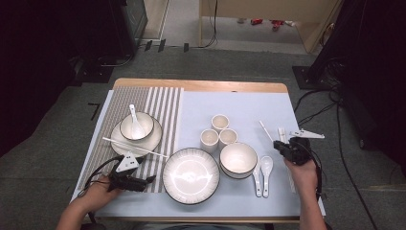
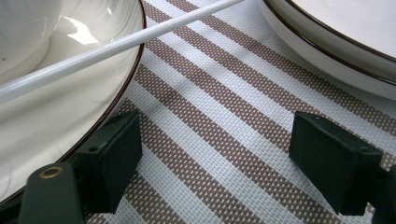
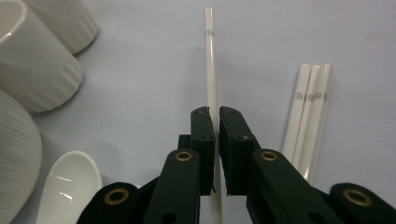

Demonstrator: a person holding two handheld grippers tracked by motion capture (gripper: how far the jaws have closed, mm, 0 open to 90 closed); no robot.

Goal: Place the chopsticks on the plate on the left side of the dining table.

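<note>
My right gripper (image 3: 215, 116) is shut on a white chopstick (image 3: 211, 60) that lies on the light blue mat and points away from me. In the high view that gripper (image 1: 281, 144) sits at the right of the table, with the chopstick (image 1: 266, 129) jutting out ahead of it. My left gripper (image 2: 217, 140) stands open just above the striped placemat (image 2: 224, 93), nothing between its jaws. From above, the left gripper (image 1: 151, 178) is at the placemat's near edge. Another chopstick (image 2: 116, 46) rests across the small plate (image 2: 60, 121).
A bowl with a spoon (image 1: 136, 125) stands on the small plate (image 1: 152, 140). A large plate (image 1: 190, 175) is at front centre, with three cups (image 1: 219, 132), a bowl (image 1: 238, 159) and two spoons (image 1: 262, 173) to its right. Three more chopsticks (image 3: 310, 107) lie beside the right gripper.
</note>
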